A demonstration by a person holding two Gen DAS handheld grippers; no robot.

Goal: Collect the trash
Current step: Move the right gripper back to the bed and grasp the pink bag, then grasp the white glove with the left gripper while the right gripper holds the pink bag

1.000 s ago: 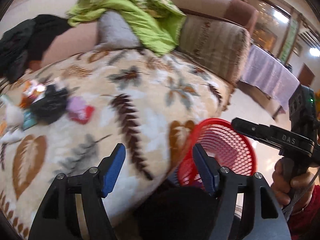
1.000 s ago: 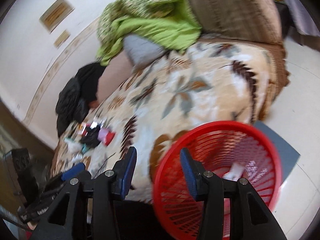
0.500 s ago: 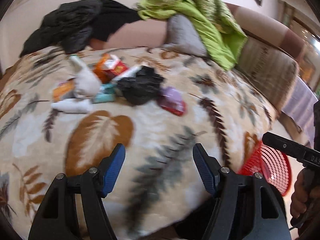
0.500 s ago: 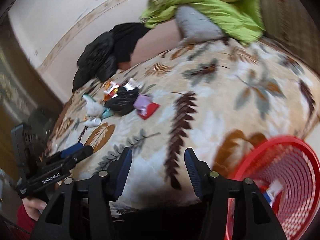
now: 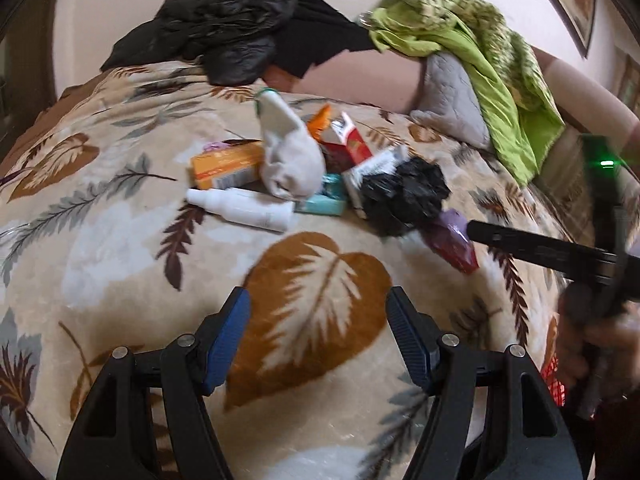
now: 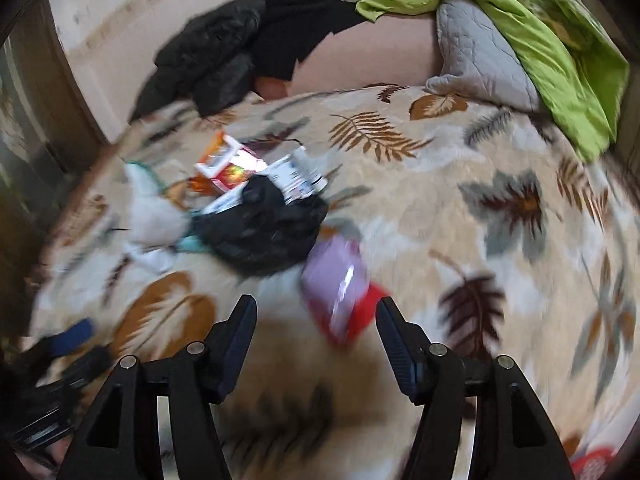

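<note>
Currently both units are over the leaf-patterned blanket point(image 5: 320, 288) that covers the sofa seat, facing a cluster of trash at its middle. The right gripper point(image 6: 316, 322) has its jaws spread wide and empty, with the purple-and-red packet point(image 6: 340, 288) lying between and just beyond the fingertips. The left gripper point(image 5: 318, 320) is likewise spread and empty, well short of the pile.

Trash locations:
- Purple-and-red packet: nearest item, at the right edge of the cluster, beside the crumpled black bag point(image 5: 404, 200).
- White bottle point(image 5: 244, 208): lying flat at the near left of the cluster.
- Orange box point(image 5: 226, 166), red-and-white carton point(image 5: 348, 140) and teal item point(image 5: 326, 202): packed around a white sock-like cloth point(image 5: 288, 152).

Recommended procedure for the step in hand, judged to be pickup of the packet:
1. Advance the right gripper until both fingers straddle the packet.
2. Lower to the blanket before closing; the packet looks thin and flexible, so a high grip may slip off.
3. Avoid pinching the plush blanket with the packet.
4. Keep the left gripper clear of the right unit's path.

The right view is motion-blurred, so contact with the packet cannot be confirmed. A red basket point(image 5: 554, 384) shows only as a sliver at the near right
</note>
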